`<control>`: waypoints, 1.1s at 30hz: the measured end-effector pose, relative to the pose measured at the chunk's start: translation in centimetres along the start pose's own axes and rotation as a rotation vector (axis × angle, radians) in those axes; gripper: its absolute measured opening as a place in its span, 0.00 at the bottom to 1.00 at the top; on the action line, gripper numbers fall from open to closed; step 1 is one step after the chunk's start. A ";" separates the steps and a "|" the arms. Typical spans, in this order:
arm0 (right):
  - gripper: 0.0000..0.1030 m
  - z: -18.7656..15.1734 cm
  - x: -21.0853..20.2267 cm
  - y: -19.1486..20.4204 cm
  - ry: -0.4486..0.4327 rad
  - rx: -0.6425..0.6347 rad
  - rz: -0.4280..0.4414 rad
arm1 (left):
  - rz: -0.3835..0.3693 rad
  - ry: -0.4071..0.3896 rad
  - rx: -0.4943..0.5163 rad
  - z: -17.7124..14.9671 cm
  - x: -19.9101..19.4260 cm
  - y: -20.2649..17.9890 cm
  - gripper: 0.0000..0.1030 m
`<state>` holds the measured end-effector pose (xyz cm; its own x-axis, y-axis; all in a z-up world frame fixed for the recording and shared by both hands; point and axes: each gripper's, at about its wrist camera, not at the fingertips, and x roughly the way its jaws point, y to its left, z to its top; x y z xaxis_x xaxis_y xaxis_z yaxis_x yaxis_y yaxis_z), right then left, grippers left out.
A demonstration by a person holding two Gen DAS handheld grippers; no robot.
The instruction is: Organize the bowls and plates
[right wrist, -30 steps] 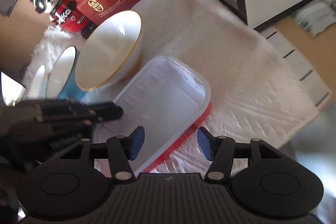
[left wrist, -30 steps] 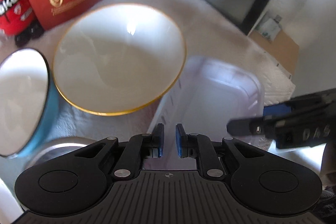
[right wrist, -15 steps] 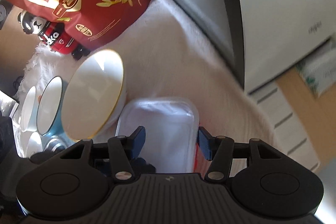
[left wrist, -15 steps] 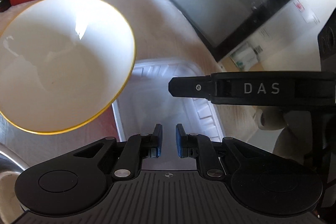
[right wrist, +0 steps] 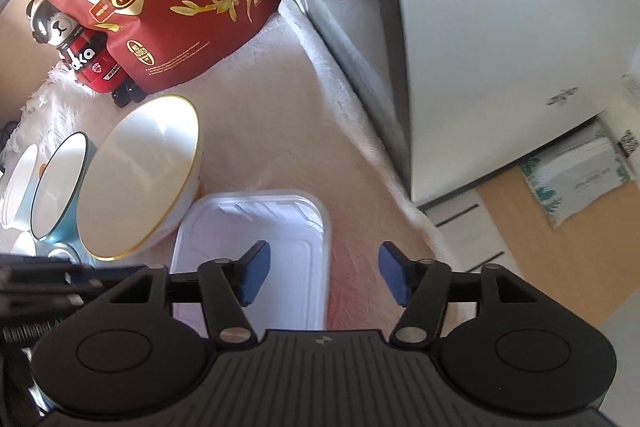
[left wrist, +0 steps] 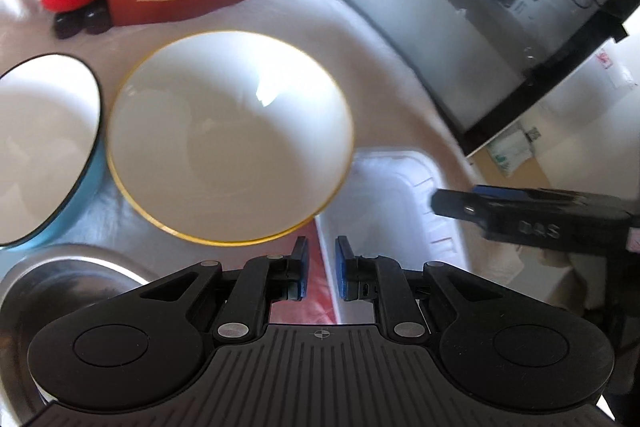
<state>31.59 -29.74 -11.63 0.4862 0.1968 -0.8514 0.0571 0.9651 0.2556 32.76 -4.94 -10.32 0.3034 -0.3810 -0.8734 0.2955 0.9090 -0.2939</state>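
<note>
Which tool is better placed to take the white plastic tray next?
Right, most likely. The right tool is opening, its fingers straddling the white tray's right rim. The left tool is shut, nothing between its fingers, above the tray's left edge.

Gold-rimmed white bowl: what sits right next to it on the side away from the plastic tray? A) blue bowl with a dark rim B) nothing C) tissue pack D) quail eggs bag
A: the blue bowl sits beside the gold-rimmed bowl, opposite the white plastic tray.
</note>
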 end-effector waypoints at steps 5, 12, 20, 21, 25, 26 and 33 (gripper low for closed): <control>0.61 -1.3 -0.7 -0.2 0.013 -0.003 0.003 | 0.003 0.045 -0.019 0.3 2.1 -0.9 0.15; 0.52 -2.7 0.2 -0.4 0.098 0.014 0.093 | -0.039 0.101 -0.061 -0.1 4.6 -1.2 0.17; 0.51 -0.5 -0.1 -1.2 0.032 -0.022 0.042 | -0.149 0.088 -0.122 0.6 5.9 -1.5 0.20; 0.51 -0.2 0.0 -1.3 0.027 -0.024 0.033 | -0.150 0.088 -0.130 0.5 5.7 -1.5 0.20; 0.52 -0.2 0.0 -1.4 -0.011 -0.070 -0.033 | -0.169 0.084 -0.146 -0.2 3.5 -1.7 0.20; 0.52 -0.3 -0.2 -1.1 -0.021 -0.087 -0.046 | -0.183 0.074 -0.147 -0.4 2.6 -1.6 0.20; 0.62 -1.1 -2.9 2.7 -0.138 -0.215 -0.063 | -0.197 -0.101 -0.139 -2.8 -6.1 0.5 0.20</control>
<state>29.38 -27.52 -8.97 0.6032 0.1239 -0.7880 -0.0887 0.9922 0.0881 28.52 -1.68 -6.20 0.3430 -0.5619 -0.7528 0.2330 0.8272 -0.5113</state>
